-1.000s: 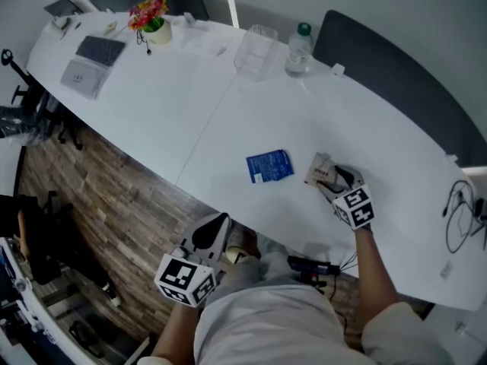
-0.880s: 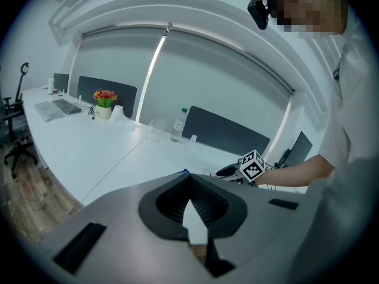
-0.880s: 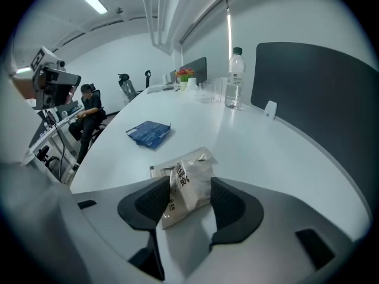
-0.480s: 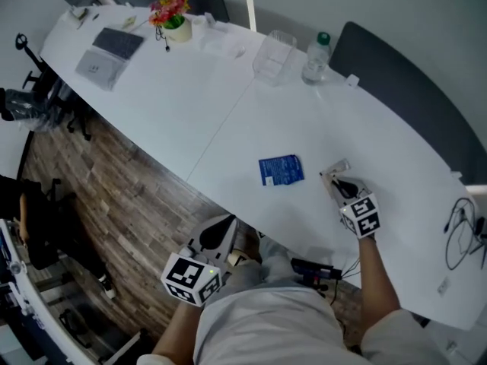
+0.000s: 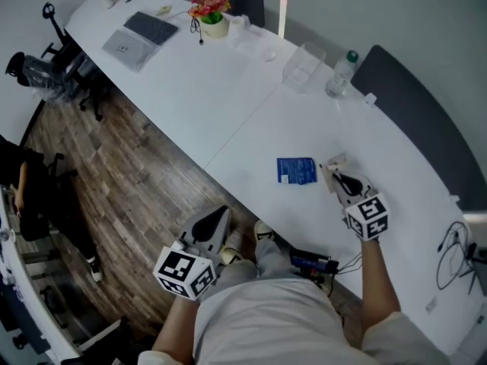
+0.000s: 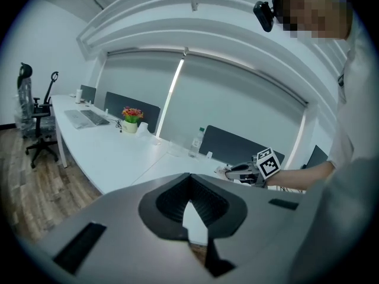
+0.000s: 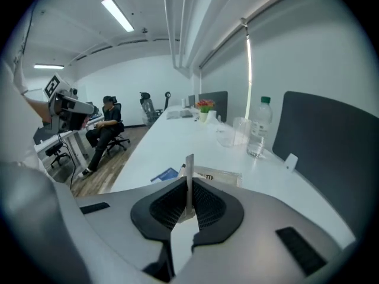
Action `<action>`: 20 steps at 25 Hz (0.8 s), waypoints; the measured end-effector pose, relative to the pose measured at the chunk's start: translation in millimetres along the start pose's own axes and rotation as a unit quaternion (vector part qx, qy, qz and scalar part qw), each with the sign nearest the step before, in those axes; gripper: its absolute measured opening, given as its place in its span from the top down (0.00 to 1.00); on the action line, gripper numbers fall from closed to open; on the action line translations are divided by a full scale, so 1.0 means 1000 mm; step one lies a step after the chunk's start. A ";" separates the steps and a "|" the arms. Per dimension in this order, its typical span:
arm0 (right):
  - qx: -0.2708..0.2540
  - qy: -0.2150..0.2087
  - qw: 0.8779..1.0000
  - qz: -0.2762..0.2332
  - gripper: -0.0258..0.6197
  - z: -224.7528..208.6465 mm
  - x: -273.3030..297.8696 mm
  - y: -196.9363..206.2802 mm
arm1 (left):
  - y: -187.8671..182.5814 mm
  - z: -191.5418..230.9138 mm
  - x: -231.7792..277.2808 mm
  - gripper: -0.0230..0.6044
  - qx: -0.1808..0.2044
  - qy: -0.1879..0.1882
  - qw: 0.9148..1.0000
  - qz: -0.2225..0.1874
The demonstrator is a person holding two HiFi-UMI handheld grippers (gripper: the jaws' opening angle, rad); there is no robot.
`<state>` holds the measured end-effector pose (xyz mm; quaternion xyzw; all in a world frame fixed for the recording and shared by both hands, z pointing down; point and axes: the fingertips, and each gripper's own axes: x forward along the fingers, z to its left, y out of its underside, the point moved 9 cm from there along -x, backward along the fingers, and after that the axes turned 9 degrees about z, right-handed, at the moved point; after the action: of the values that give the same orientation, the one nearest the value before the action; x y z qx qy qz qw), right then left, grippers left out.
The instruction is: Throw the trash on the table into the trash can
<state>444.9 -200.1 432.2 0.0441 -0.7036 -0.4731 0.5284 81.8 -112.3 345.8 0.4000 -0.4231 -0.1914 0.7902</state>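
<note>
A pale see-through wrapper (image 5: 332, 165) with red print is pinched by its edge in my right gripper (image 5: 339, 179), which is shut on it and holds it just above the white table (image 5: 228, 105). In the right gripper view the wrapper's thin edge (image 7: 189, 179) stands upright between the pads and the rest of the wrapper (image 7: 220, 174) trails forward. A blue packet (image 5: 296, 169) lies flat on the table just left of it, and the blue packet (image 7: 165, 174) also shows in that view. My left gripper (image 5: 212, 225) hangs off the table's near edge over the floor, shut and holding nothing. No trash can is in view.
At the table's far side stand a water bottle (image 5: 340, 73), a clear plastic box (image 5: 303, 61), a flower pot (image 5: 211, 14) and a laptop (image 5: 141, 35). Cables (image 5: 455, 251) lie at the right end. Office chairs (image 5: 47, 71) stand on the wooden floor, and a person (image 7: 106, 126) sits at left.
My right gripper went from open around the wrapper to shut on it and has lifted it off the table. The left gripper shifted a little beside the table edge.
</note>
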 end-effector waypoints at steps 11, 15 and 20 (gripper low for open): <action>-0.095 -0.144 0.984 -0.053 0.89 0.089 0.030 -0.094 | 0.032 0.025 -0.092 0.96 -0.059 -0.101 0.992 -0.057; -0.126 -0.186 0.973 -0.050 0.89 0.133 0.046 -0.116 | 0.053 0.036 -0.129 0.96 -0.090 -0.140 0.984 -0.068; -0.166 -0.227 0.958 -0.053 0.89 0.192 0.060 -0.143 | 0.074 0.055 -0.183 0.96 -0.113 -0.188 0.971 -0.099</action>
<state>205.3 -193.9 373.8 -0.1155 -0.7131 -0.6084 0.3285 -69.9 23.9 327.9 0.3053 -0.4977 -0.3871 0.7136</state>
